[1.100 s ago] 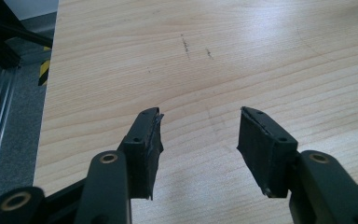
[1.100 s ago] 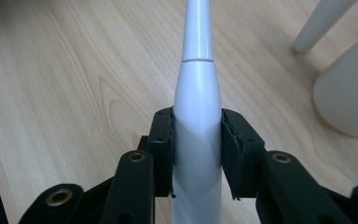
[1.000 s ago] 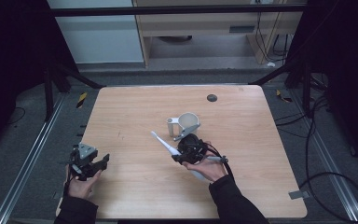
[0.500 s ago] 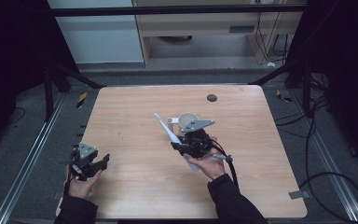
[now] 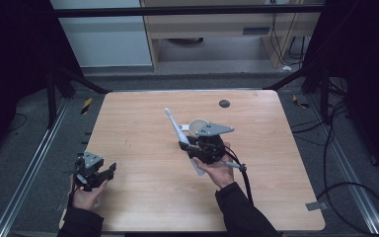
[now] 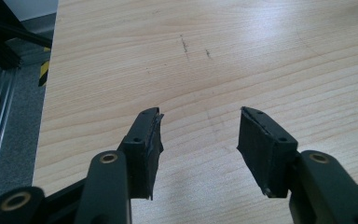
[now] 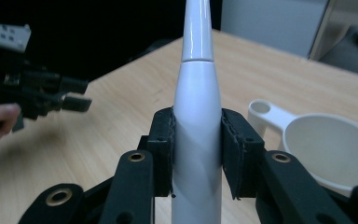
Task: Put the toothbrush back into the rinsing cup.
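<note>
One electric toothbrush (image 5: 177,129), white, high view: lifted over mid-table in my right gripper (image 5: 197,146), head tilted up and away, a white cup (image 5: 196,126) just behind; my left gripper (image 5: 94,174) idles near the table's left edge

Left gripper view: my jaws gape, nothing between, over bare table (image 6: 242,51)

Right gripper view: both pads clamp the thick handle; I judge it light, stiff, glossy, slip-prone, best taken there
</note>
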